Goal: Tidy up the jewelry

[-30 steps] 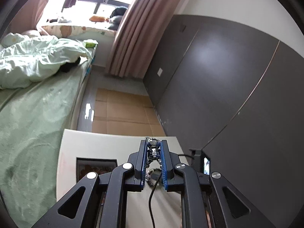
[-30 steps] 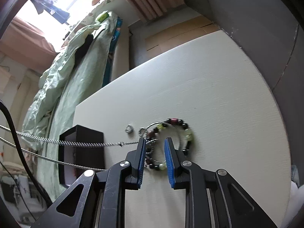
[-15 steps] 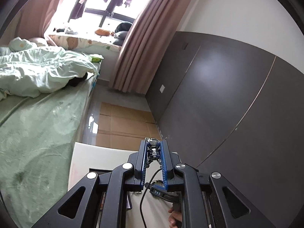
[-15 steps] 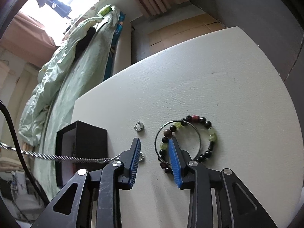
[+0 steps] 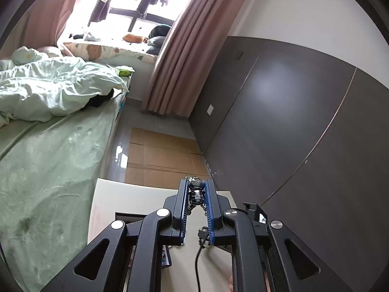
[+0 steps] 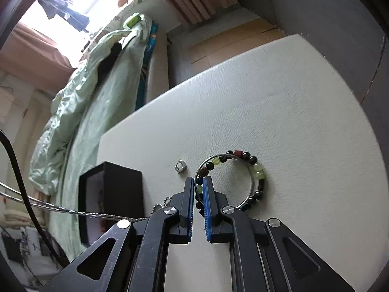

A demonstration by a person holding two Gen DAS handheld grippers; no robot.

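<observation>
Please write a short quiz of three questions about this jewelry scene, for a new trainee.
1. True or false: the right gripper is closed on the beaded bracelet.
2. What lies on the white table between the black box and the bracelet?
A. a small silver ring
B. a watch
C. a coin
3. Fill in: the left gripper holds a metal ____ piece between its blue pads.

Key
1. True; its pads pinch the left side of the bracelet.
2. A, the small silver ring.
3. chain: the metal chain piece.

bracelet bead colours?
Bracelet: mostly black beads, some pale green, one dark red. Right wrist view shows it best.
</observation>
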